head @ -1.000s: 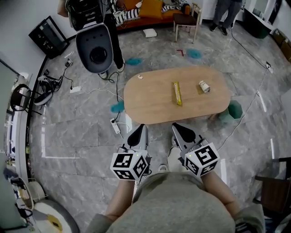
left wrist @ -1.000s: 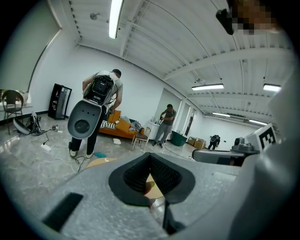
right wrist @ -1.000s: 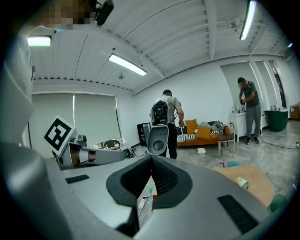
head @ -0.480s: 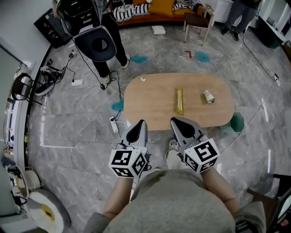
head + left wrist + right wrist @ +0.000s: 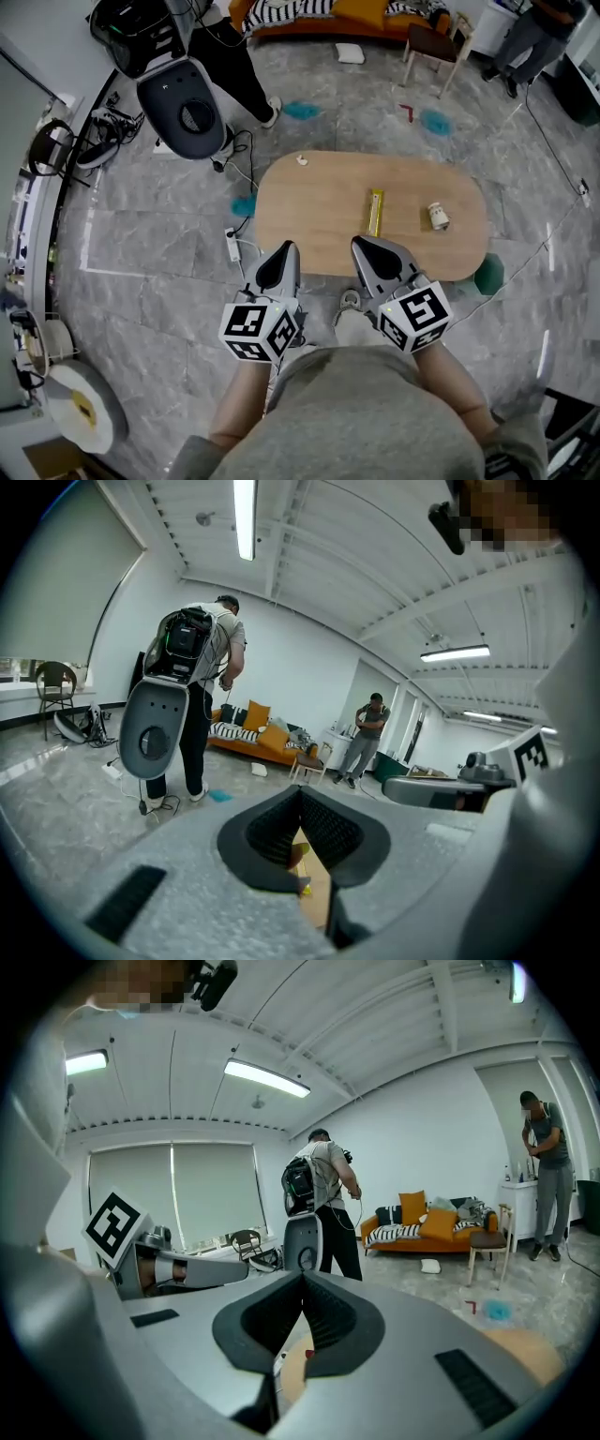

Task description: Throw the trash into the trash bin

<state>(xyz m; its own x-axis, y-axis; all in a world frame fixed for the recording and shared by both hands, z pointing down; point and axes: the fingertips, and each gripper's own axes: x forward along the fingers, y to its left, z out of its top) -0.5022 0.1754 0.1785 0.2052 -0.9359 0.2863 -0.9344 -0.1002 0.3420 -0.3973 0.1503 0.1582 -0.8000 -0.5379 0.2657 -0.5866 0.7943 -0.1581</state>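
Lying lengthwise near the middle of the oval wooden desk: one yellow wrapper, long and narrow, flat on the top.

Item 2: pale cup, on its side, to the right of the wrapper and apart from it, on the same desk.

Item 3: small white scrap, at the desk's far left edge, well apart from the other two.

Item 4: green bin, on the floor at the desk's near right end, partly hidden by the desk top.

Item 5: left tongs, held over the floor just short of the desk's near edge, pointing toward it. Jaws were closed together, nothing between them. Marker cube sat at the rear.

Item 6: right tongs, beside the left pair, tips over the desk's near edge, pointing toward the wrapper. Jaws were likewise pressed together and empty.

Surroundings: white power strip on the grey marble-pattern floor left of the desk; a person with a backpack rig and a grey oval shell stood beyond the desk's left end; orange sofa and a wooden chair were along the far side.
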